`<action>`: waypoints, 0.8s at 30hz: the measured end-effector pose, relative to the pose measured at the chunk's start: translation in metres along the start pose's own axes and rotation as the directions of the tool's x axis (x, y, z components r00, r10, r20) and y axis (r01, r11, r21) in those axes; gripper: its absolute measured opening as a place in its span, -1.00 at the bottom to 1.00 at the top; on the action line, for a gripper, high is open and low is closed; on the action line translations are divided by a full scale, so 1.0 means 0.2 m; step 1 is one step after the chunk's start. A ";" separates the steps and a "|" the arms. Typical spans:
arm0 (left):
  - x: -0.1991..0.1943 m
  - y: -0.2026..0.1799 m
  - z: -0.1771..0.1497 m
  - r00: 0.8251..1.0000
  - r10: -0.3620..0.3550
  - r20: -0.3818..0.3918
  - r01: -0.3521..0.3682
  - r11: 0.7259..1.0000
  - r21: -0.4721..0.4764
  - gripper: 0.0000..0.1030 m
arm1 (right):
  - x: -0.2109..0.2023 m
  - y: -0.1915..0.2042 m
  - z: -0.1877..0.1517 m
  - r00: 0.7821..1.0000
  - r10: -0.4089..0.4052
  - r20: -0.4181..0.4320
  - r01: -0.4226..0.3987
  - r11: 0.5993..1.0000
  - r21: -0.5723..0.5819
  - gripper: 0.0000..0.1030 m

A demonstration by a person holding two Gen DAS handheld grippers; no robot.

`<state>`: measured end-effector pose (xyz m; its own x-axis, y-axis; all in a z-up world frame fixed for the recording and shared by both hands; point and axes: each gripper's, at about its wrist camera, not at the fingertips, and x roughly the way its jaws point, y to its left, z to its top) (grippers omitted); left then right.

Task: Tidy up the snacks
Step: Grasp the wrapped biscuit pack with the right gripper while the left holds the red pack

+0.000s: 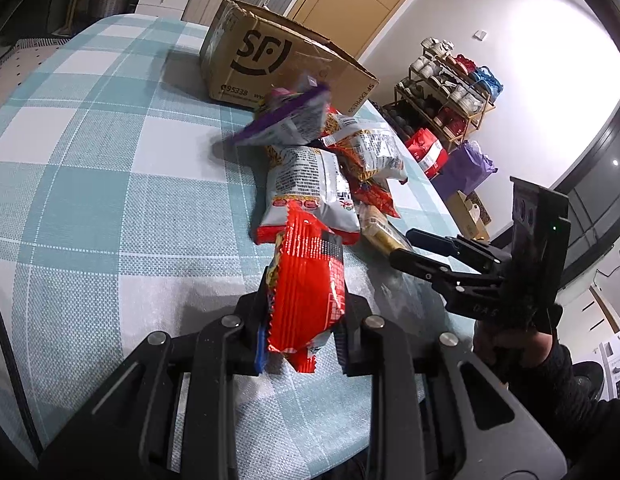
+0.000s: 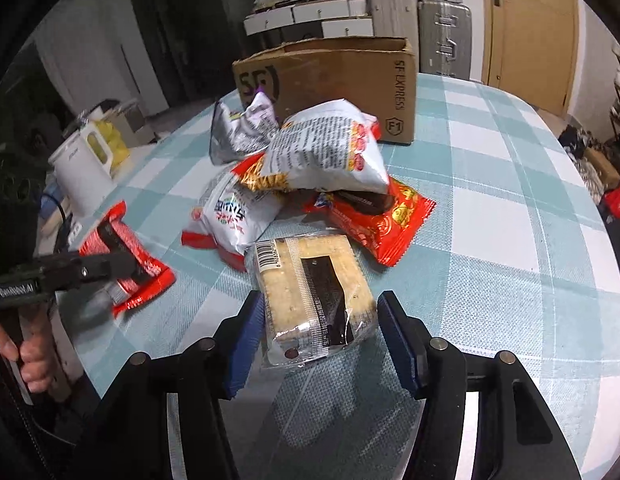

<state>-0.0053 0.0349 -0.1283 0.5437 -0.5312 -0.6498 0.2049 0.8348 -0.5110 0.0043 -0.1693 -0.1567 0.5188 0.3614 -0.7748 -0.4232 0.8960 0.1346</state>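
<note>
My left gripper (image 1: 305,312) is shut on a red snack packet (image 1: 307,280), held just above the checked tablecloth (image 1: 109,160); the packet also shows in the right wrist view (image 2: 125,256). My right gripper (image 2: 320,336) is open, its blue pads either side of a clear-wrapped cracker pack (image 2: 314,292) lying on the cloth. A pile of snack bags (image 2: 310,168) lies between the grippers and an open SF cardboard box (image 1: 277,64). The right gripper also shows in the left wrist view (image 1: 406,246).
A purple-and-white bag (image 1: 289,120) tops the pile near the box. A white kettle (image 2: 83,168) stands off the table's left edge. A shoe rack (image 1: 446,96) and suitcases (image 2: 442,36) stand beyond the table.
</note>
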 end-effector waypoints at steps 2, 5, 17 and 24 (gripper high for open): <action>0.00 0.00 0.00 1.000 0.003 -0.002 -0.003 1.000 -0.001 -0.58 | 0.01 0.02 0.01 1.000 0.008 -0.013 -0.009 1.000 -0.030 0.14; 0.01 0.00 -0.01 1.000 0.003 -0.009 -0.003 1.000 -0.006 -0.58 | 0.04 0.04 0.04 0.999 0.013 -0.040 -0.016 0.997 -0.077 0.14; 0.01 0.04 -0.01 1.000 0.013 -0.012 -0.013 1.000 -0.020 -0.58 | 0.18 0.11 0.13 0.995 -0.001 -0.103 -0.021 0.978 -0.207 0.13; 0.00 0.03 0.01 1.000 0.014 -0.007 -0.014 1.000 -0.016 -0.58 | 0.13 0.08 0.11 0.997 0.053 -0.063 -0.060 0.992 -0.115 0.12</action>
<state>-0.0032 0.0408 -0.1311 0.5406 -0.5205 -0.6610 0.1841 0.8398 -0.5107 0.0267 -0.1403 -0.1612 0.4478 0.3915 -0.8038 -0.5360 0.8371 0.1091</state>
